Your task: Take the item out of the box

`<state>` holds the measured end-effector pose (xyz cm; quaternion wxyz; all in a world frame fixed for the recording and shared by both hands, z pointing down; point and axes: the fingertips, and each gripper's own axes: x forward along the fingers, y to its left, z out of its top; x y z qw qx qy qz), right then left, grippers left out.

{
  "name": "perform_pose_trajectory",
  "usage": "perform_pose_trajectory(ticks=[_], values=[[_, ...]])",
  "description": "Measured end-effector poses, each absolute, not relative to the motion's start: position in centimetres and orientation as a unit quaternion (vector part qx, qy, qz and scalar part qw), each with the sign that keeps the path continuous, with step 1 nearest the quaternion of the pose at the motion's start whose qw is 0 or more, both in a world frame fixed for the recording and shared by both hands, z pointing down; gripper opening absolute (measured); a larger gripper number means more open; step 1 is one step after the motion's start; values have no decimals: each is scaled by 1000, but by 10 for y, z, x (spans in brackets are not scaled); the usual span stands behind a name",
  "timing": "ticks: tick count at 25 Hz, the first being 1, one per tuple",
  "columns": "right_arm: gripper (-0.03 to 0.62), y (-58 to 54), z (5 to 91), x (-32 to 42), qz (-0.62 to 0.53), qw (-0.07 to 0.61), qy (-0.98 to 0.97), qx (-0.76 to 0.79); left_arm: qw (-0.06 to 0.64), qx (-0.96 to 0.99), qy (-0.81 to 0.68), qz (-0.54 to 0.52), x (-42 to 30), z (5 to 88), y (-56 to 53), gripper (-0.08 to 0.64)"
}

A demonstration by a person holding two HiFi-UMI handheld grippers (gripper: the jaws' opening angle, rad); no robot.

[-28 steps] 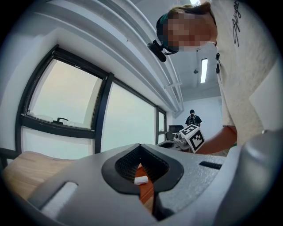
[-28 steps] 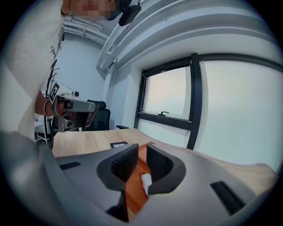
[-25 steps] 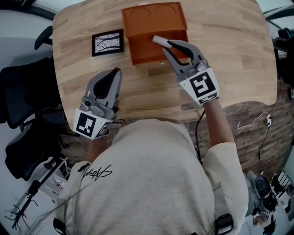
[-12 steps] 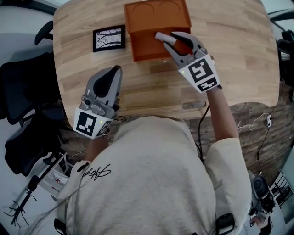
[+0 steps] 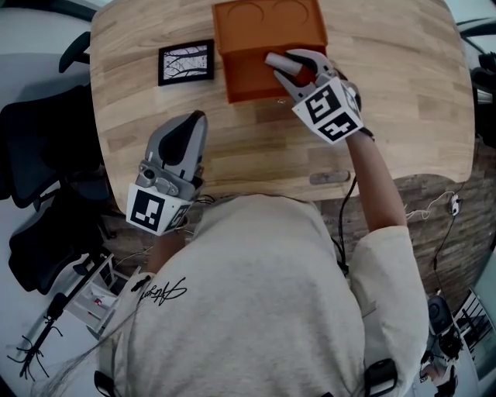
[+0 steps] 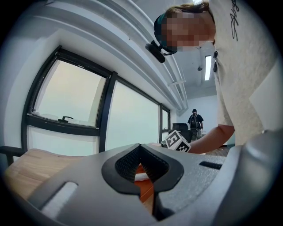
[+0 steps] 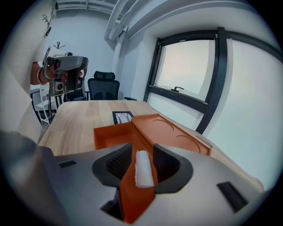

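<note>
An orange box [image 5: 270, 23] stands at the table's far middle, its tray [image 5: 256, 74] slid out toward me. In the right gripper view the tray [image 7: 112, 137] shows only bare orange inside. My right gripper [image 5: 297, 68] straddles the tray's front wall. Its jaws are opening, and a small white roll-shaped piece [image 7: 143, 170] on that wall lies between them with a gap at the left pad. That white piece [image 5: 274, 61] shows by the left finger. My left gripper [image 5: 186, 133] rests at the table's near edge, shut and empty, well left of the box.
A black-framed picture [image 5: 186, 62] lies left of the box and also shows as the picture [image 7: 123, 117] beyond the tray. Black office chairs [image 5: 39, 155] stand off the table's left side. The wooden table [image 5: 403, 93] stretches right of the box.
My right gripper has pushed forward over the tray's front wall and its jaws have spread apart. The left gripper has stayed where it was.
</note>
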<state>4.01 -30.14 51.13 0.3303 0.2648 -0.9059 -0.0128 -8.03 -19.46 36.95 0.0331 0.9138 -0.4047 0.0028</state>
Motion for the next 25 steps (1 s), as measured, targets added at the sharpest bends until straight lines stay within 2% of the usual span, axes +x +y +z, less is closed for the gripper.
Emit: perform_pose_trajectory(ticks=[17,25], values=[[147,-307,569,42,-16,478,-848,226,38,909,-416,8,-92,376,-196,3],[149,-310,584,45,-13,524,-822,223,37,911,-411,7,-95,374,-196,3]])
